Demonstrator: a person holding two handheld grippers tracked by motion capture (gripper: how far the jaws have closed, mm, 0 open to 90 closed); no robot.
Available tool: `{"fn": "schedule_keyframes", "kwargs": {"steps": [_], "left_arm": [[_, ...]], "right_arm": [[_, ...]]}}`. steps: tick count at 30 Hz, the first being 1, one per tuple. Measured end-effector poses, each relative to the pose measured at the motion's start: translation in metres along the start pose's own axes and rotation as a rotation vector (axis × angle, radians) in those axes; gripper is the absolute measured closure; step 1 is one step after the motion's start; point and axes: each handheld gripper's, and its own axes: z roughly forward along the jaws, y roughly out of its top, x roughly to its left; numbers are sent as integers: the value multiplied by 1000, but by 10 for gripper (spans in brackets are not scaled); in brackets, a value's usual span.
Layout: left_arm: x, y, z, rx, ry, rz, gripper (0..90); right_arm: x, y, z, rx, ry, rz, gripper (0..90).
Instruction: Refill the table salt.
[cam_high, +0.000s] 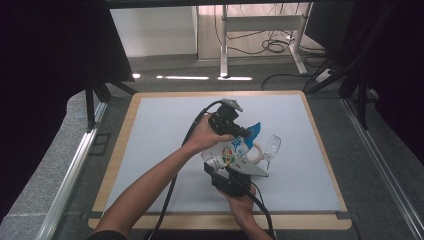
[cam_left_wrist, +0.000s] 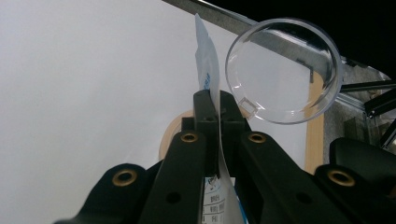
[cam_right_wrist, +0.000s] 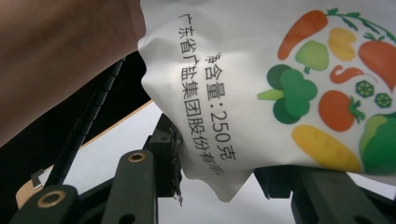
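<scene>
A white pouch (cam_high: 231, 150) printed with vegetables and black characters hangs tilted above the table between both grippers. My left gripper (cam_high: 244, 132) is shut on its thin upper edge, near the blue top; in the left gripper view the pouch edge (cam_left_wrist: 206, 70) runs up from the closed left gripper (cam_left_wrist: 218, 105). From below, my right gripper (cam_high: 226, 166) holds the pouch's lower end. In the right gripper view the pouch (cam_right_wrist: 261, 84) bulges between the pads of the right gripper (cam_right_wrist: 222, 172), its bottom corner poking down between them.
A clear plastic glass (cam_high: 272, 145) (cam_left_wrist: 284, 70) lies on its side just right of the pouch, next to a tan tape roll (cam_high: 256, 154) (cam_left_wrist: 169, 135). The white mat (cam_high: 165, 140) covers the wooden table. A forearm (cam_right_wrist: 60, 56) and cable cross the right gripper view.
</scene>
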Motion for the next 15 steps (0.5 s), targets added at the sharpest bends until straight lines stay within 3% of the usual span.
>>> {"fn": "schedule_keyframes", "kwargs": {"steps": [15], "left_arm": [[-1,2,-1,0,3,3,900]], "right_arm": [[0,1,-1,-5,0,-1,574]]}}
